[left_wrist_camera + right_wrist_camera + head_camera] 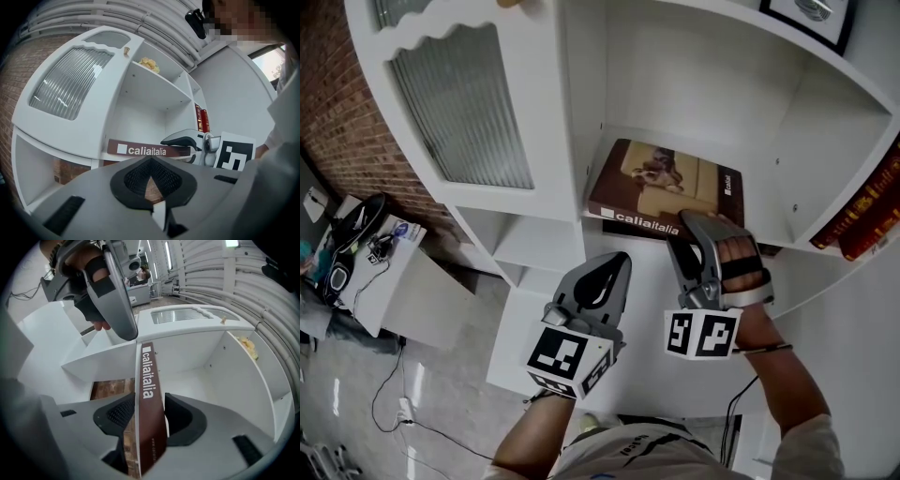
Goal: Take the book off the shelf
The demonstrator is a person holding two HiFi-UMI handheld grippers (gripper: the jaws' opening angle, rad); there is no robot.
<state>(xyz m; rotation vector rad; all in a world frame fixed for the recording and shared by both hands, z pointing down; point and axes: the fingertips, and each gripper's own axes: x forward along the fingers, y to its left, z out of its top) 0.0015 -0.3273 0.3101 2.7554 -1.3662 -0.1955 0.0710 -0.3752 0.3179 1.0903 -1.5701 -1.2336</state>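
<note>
While the head view shows the book [661, 187] lying flat at centre on the white shelf [649, 267], the right gripper [698, 230] grips its near edge.

Left gripper view, lower centre: the left gripper [151, 176] is clenched and empty.

Right gripper view, lower centre: the pads clamp the spine. The book looks stiff, glossy and probably heavy, so it wants a deep hold.

A: Lighting condition?
B: Soft, even indoor light, faint shadows; bright window [274, 65] at one edge.
A: Image defects?
B: Gripper views bend strongly, corners darken, foreground blurs; book [149, 380] lettering is legible.
</note>
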